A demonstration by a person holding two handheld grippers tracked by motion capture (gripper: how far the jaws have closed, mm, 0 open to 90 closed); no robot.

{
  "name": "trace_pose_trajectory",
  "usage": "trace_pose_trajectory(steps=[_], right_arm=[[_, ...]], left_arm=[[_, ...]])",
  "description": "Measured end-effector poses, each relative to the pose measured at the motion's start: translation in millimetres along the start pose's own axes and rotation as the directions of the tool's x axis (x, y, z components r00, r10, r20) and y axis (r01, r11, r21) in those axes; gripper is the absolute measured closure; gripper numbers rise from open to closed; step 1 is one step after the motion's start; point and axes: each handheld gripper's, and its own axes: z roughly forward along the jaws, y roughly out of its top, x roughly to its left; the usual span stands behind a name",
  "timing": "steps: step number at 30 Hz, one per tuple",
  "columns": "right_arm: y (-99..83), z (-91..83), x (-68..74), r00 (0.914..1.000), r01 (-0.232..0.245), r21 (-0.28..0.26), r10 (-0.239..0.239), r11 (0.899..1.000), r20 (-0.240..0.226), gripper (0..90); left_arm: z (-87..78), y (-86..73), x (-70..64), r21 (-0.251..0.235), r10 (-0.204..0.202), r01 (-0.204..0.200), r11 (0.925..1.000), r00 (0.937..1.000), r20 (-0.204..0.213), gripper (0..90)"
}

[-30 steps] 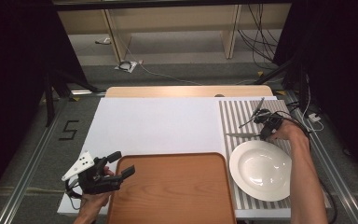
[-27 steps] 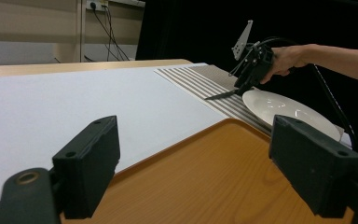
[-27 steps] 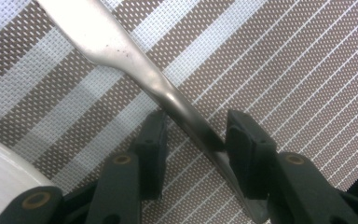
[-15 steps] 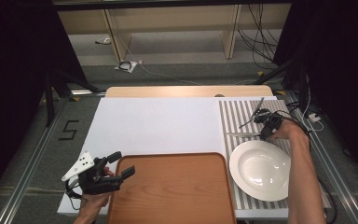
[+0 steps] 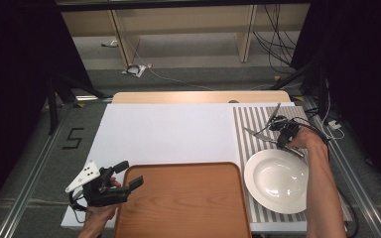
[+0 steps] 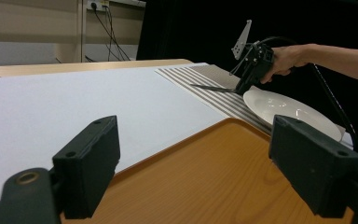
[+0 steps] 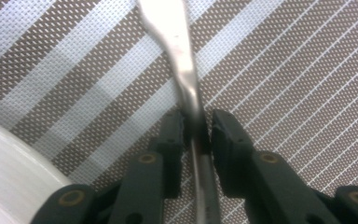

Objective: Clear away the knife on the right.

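My right gripper (image 5: 279,135) is at the far right over the striped placemat (image 5: 245,148), shut on a silver metal utensil (image 5: 257,133) whose free end points left. In the right gripper view the jaws (image 7: 198,130) pinch the utensil's (image 7: 177,42) narrow neck just above the mat (image 7: 284,70). A white plate (image 5: 277,181) lies on the mat just in front of that gripper. My left gripper (image 5: 131,172) is open and holds nothing, low over the near left corner of the wooden tray (image 5: 181,198). From the left gripper view (image 6: 200,172) the tray (image 6: 205,172), the plate (image 6: 289,105) and the utensil (image 6: 212,87) show.
A white sheet (image 5: 163,134) covers the tabletop behind the tray. A wooden board edge (image 5: 198,96) runs along the far side. Cables (image 5: 327,124) hang off the right edge, and metal rails (image 5: 30,168) flank the table.
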Motion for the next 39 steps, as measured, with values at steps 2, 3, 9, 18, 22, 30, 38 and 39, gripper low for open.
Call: trace_pose_trajectory(steps=[2, 3, 9, 18, 22, 30, 38, 39], right_arm=[[0.8, -0.1, 1.1, 1.0000, -0.003, 0.004, 0.003, 1.000, 0.007, 76.6], [0.8, 0.3, 1.8, 1.0000, -0.001, 0.000, 0.001, 1.000, 0.009, 76.7], [2.2, 0.2, 2.6, 0.9999, 0.010, 0.012, -0.010, 1.000, 0.007, 79.6], [6.5, -0.4, 8.2, 0.9974, 0.048, 0.047, -0.050, 0.998, 0.051, 80.4], [5.2, -2.4, 10.7, 0.9945, 0.070, 0.033, -0.073, 0.997, 0.076, 80.6], [1.1, -27.9, 11.8, 0.9845, 0.072, -0.083, -0.058, 0.994, 0.166, 80.6], [-3.1, -61.1, 27.9, 0.9763, 0.065, -0.210, -0.019, 0.976, 0.216, 80.6], [-3.5, -63.3, 29.4, 0.9777, 0.059, -0.226, -0.011, 0.972, 0.210, 80.6]], left_arm=[[0.0, 0.3, -0.4, -0.001, 0.003, -0.003, 1.0000, 1.0000, 0.001, 16.4], [-0.1, 0.3, -0.6, -0.001, 0.004, -0.004, 1.0000, 1.0000, 0.001, 16.4], [-0.3, 0.2, -0.2, -0.001, 0.002, -0.002, 1.0000, 1.0000, 0.000, 16.4], [-1.4, 1.1, 0.0, -0.010, -0.003, 0.003, 0.9999, 1.0000, 0.001, 16.6], [-1.6, 0.9, 1.0, -0.011, -0.010, 0.010, 0.9999, 1.0000, -0.001, 16.6], [-0.7, 0.8, 2.2, -0.007, -0.010, 0.010, 0.9999, 0.9999, -0.006, 16.7], [-1.1, 0.7, 2.3, -0.009, -0.011, 0.011, 0.9999, 0.9999, -0.008, 16.6], [-1.2, 0.8, 2.2, -0.009, -0.009, 0.009, 0.9999, 0.9999, -0.008, 16.6]])
